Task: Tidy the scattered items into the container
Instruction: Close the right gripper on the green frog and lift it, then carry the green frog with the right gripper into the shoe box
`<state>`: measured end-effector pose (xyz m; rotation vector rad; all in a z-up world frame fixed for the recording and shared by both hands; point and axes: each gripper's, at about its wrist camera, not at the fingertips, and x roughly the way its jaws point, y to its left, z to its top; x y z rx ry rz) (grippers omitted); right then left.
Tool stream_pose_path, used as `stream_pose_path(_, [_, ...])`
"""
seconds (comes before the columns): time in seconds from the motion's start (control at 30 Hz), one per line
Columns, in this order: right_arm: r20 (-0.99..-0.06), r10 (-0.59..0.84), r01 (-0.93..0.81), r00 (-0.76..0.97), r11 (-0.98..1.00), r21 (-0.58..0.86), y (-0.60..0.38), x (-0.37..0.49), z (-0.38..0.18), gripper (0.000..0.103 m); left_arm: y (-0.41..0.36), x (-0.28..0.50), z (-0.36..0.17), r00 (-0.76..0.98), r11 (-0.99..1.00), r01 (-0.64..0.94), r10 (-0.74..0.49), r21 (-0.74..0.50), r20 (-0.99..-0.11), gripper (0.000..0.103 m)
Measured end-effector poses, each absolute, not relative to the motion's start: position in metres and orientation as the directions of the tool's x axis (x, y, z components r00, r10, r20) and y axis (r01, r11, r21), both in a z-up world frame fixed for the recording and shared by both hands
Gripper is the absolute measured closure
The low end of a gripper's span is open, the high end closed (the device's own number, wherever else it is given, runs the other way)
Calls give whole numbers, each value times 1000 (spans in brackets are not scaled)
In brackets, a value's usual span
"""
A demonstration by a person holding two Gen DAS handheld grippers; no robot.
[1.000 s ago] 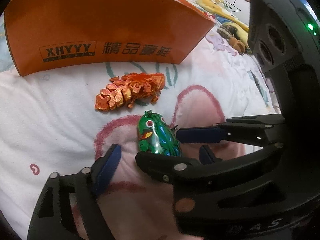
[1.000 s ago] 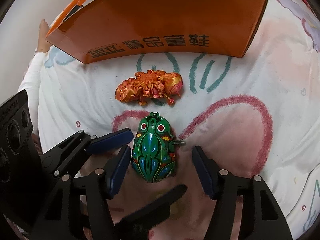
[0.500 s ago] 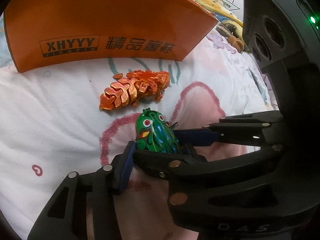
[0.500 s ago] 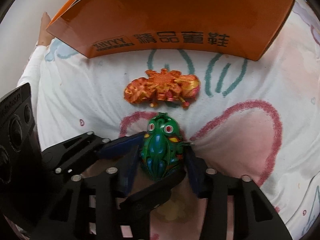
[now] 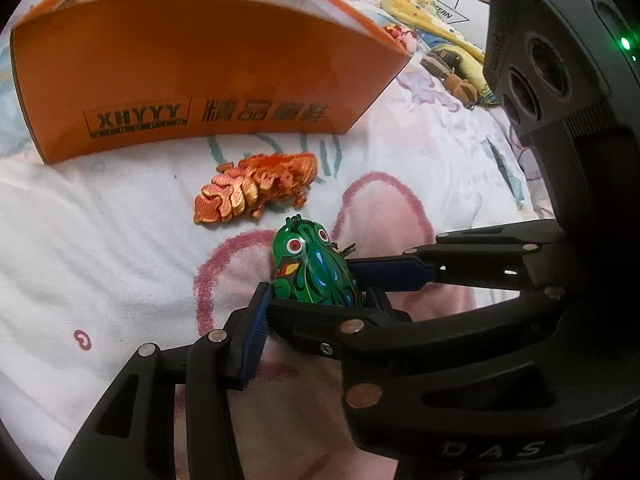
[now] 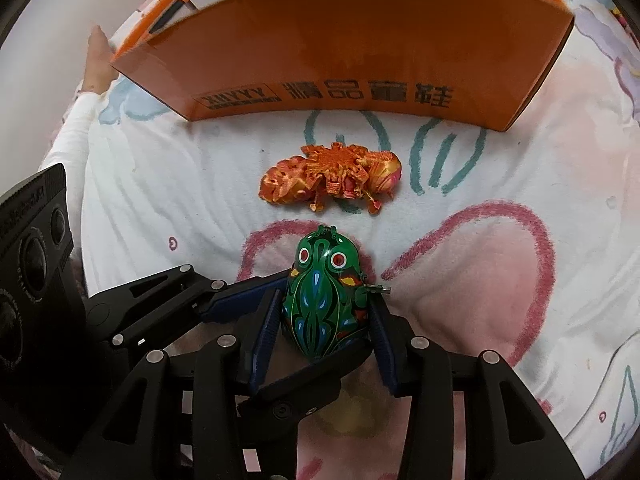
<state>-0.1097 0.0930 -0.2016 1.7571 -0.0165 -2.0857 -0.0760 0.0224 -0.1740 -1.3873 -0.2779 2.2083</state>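
A green tin frog (image 6: 324, 296) lies on the white printed bedsheet, and it also shows in the left wrist view (image 5: 312, 268). My right gripper (image 6: 324, 316) is shut on the frog, its blue pads pressed against both flanks. My left gripper (image 5: 320, 296) also has its blue pads against the frog, crossing the right gripper's fingers. An orange articulated lobster toy (image 6: 332, 178) lies just beyond the frog, also in the left wrist view (image 5: 256, 192). The orange shoe box (image 6: 352, 56), open at the top, stands behind it, also in the left wrist view (image 5: 200, 72).
The sheet (image 6: 500, 280) has pink and teal drawn outlines. Yellow printed fabric and small plush items (image 5: 444, 40) lie at the back right of the bed. A person's sleeve and hand (image 6: 92, 64) rest at the left beside the box.
Both grippers have closed from open onto the green frog. The frog and both views have shifted slightly toward the box.
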Motion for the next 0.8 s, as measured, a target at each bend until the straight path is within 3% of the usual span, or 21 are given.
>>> stream_pose_path(0.8, [-882,-359,412,-306,-885,217,62,-115,-77,62,-15,-83,-55,-508,-860,-370,504,-352,-699,58])
